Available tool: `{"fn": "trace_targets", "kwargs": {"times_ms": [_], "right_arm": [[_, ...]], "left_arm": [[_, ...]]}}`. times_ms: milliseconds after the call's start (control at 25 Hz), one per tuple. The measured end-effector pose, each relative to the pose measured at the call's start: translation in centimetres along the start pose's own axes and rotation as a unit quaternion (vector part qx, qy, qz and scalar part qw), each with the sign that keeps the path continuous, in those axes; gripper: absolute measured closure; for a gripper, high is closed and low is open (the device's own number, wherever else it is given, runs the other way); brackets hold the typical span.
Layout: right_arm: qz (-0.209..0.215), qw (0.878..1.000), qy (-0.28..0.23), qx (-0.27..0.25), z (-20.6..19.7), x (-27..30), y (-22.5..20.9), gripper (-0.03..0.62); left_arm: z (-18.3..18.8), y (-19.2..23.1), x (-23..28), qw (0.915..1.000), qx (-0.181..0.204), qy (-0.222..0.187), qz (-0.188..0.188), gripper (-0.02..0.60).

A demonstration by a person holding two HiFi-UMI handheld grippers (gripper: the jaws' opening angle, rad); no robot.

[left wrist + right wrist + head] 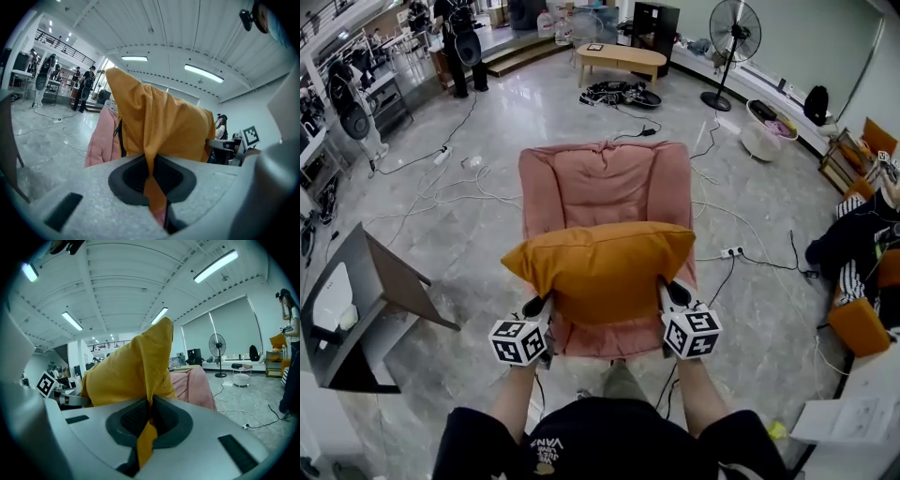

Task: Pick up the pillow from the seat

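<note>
Left gripper (542, 306) and right gripper (671, 294) each pinch a lower corner of the orange pillow (602, 267), holding it over the pink armchair's (605, 183) front seat edge.

The head view looks steeply down from above the front of the pink armchair (605, 183), while both gripper views, close at its front corners, tilt up toward the ceiling (131, 277); all three share the orange pillow (600, 267).

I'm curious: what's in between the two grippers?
The orange pillow, pinched at its sides by the left gripper and right gripper; the head view shows it.
</note>
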State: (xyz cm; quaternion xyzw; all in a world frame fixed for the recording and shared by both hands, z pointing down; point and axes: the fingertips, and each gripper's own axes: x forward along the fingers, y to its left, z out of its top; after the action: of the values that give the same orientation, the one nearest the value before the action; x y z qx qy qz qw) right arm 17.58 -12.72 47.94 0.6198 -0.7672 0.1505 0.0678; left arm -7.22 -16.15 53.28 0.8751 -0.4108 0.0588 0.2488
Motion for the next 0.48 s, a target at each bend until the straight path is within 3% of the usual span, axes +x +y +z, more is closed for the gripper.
{"fn": "trace_targets", "kwargs": {"times_ms": [480], "right_arm": [[-0.012, 0.998, -0.058, 0.019, 3.1, -6.7, 2.2, 0.583]], "left_arm": [[4.9, -3.9, -4.3, 0.9965, 0.045, -0.062, -0.035, 0.554]]}}
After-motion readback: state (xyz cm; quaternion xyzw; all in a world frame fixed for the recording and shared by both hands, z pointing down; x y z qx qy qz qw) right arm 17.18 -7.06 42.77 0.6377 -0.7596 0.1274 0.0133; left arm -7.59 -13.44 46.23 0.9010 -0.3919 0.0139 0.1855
